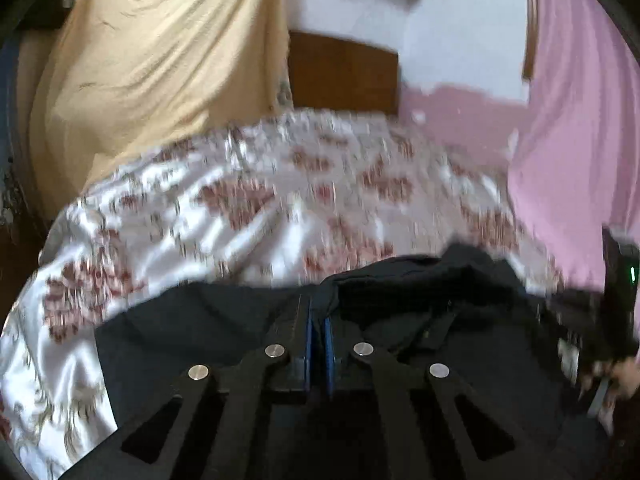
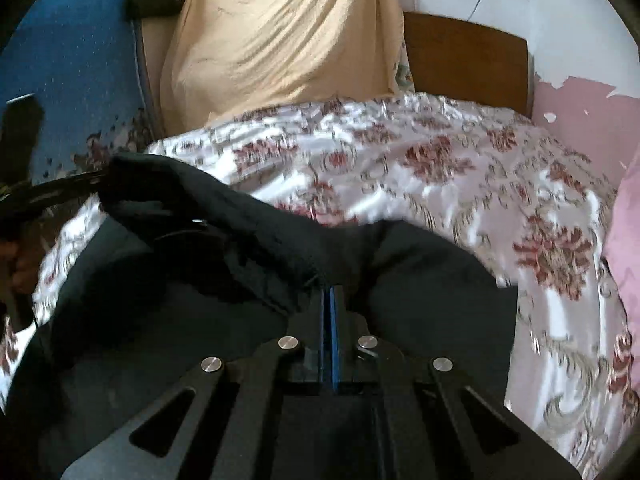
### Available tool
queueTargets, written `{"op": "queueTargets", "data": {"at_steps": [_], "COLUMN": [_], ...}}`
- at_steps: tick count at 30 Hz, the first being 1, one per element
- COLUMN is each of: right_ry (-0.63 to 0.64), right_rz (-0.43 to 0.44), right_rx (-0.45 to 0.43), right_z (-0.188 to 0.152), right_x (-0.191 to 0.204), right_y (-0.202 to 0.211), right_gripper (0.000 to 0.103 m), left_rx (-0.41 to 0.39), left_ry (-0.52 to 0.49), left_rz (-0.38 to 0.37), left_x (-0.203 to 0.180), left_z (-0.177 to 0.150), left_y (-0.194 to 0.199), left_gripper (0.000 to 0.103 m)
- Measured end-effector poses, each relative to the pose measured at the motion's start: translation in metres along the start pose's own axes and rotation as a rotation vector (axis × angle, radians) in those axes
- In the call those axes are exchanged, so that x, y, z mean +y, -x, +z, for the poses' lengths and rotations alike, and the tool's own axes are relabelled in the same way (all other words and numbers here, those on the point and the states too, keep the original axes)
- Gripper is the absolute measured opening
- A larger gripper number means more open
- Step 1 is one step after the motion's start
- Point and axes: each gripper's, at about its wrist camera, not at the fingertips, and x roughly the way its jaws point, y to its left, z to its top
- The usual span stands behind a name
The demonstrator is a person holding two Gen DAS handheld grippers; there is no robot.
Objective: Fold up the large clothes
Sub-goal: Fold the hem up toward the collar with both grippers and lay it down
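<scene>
Floral bedspread (image 2: 440,168) is covered at the near edge by the dark garment (image 2: 420,264), lifted between 2 grippers. Left gripper (image 1: 318,316) and right gripper (image 2: 329,300) are each clamped on its cloth. Risk: thin pinch slips, edge drops.
</scene>
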Motion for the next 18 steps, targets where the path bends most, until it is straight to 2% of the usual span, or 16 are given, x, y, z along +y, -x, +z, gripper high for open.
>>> {"op": "queueTargets", "data": {"at_steps": [5, 7, 9, 13, 15, 17, 18], "right_ry": [-0.014, -0.001, -0.015, -0.02, -0.035, -0.046, -0.059], "right_rz": [-0.022, -0.026, 0.0, 0.036, 0.057, 0.083, 0.11], "right_rx": [0.109, 0.107, 0.093, -0.003, -0.063, -0.04, 0.014], "right_z": [-0.032, -0.034, -0.029, -0.003, 0.027, 0.046, 0.053], "right_x": [-0.002, 0.002, 0.002, 0.003, 0.008, 0.02, 0.03], "right_y": [-0.031, -0.03, -0.015, 0.03, 0.037, 0.019, -0.003], "right_gripper": [0.002, 0.002, 0.002, 0.003, 0.003, 0.003, 0.003], "left_rx": [0.161, 0.166, 0.164, 0.16, 0.157, 0.152, 0.147], "left_ry": [0.007, -0.041, -0.054, -0.094, -0.081, -0.072, -0.057], "left_rz": [0.039, 0.066, 0.055, 0.045, 0.037, 0.025, 0.009], "left_x": [-0.002, -0.005, -0.004, -0.004, -0.004, -0.003, -0.001], "left_z": [-0.025, -0.027, -0.027, -0.03, -0.029, -0.028, -0.026], "left_y": [-0.045, -0.051, -0.048, -0.041, -0.039, -0.035, -0.03], "left_gripper": [0.005, 0.005, 0.005, 0.006, 0.006, 0.007, 0.008]}}
